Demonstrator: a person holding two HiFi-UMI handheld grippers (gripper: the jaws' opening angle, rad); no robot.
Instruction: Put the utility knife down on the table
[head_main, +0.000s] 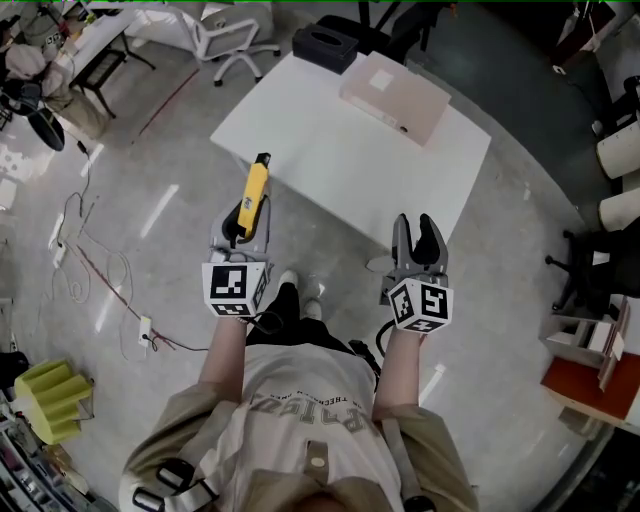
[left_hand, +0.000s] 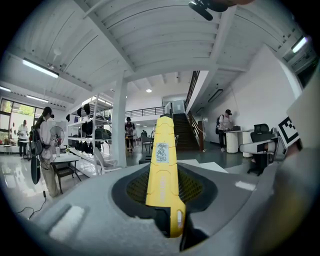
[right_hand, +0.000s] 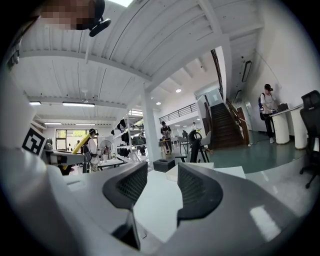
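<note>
A yellow utility knife (head_main: 254, 192) sticks out forward from my left gripper (head_main: 243, 218), which is shut on its rear end. In the left gripper view the knife (left_hand: 162, 165) stands between the dark pads and points away from the camera. It hangs in the air, just short of the near left edge of the white table (head_main: 330, 150). My right gripper (head_main: 416, 228) is open and holds nothing, near the table's front right edge. In the right gripper view its jaws (right_hand: 156, 187) stand apart over the white tabletop (right_hand: 155, 210), and the knife (right_hand: 81, 142) shows far left.
A flat beige box (head_main: 393, 97) lies on the table's far right part, and a black box (head_main: 325, 45) sits at its far edge. A white office chair (head_main: 228, 40) stands beyond. Cables and a power strip (head_main: 146, 330) trail on the floor at left. A black chair (head_main: 590, 250) and a shelf (head_main: 590, 350) stand right.
</note>
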